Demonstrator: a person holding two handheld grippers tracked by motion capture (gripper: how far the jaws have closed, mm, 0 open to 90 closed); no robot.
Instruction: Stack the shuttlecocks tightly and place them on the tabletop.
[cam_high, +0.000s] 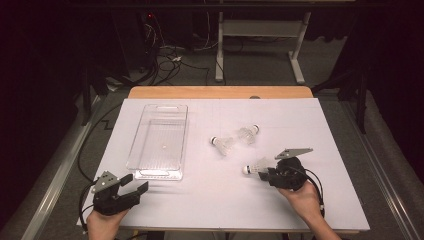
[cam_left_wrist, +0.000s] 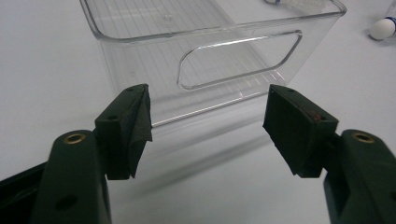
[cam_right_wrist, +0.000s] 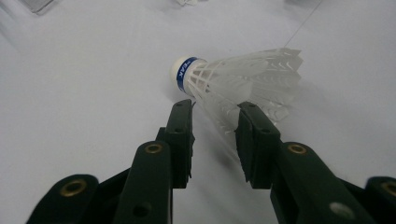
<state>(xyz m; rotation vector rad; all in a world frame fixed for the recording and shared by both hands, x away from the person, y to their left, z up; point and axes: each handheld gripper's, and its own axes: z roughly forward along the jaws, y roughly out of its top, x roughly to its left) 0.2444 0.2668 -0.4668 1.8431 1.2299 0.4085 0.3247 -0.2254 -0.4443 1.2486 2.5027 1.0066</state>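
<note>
Shuttlecock (cam_high: 255, 166) lies on its side on the white table cover (cam_high: 210, 200), near right of centre, with its long axis running left to right: cork nose to the left, skirt to the right. The right gripper (cam_high: 264, 172) holds it at the skirt. 2 more shuttlecocks (cam_high: 222, 144) (cam_high: 247, 134) lie farther back near the centre. A clear rectangular bin (cam_high: 159, 142) stands left of centre, long side running near to far. The left gripper (cam_high: 136, 184) rests at the near left, just short of the bin.

Left gripper view: both black jaws stand wide apart with nothing between them, facing the bin's (cam_left_wrist: 219, 60) near end wall, a ribbed transparent plastic with an oblong handle cut-out.

Right gripper view: the jaws are clamped on the near edge of the shuttlecock's (cam_right_wrist: 233, 79) white, lattice-ribbed plastic skirt. The rounded white nose carries a blue band and points left. The flared rim points right.
</note>
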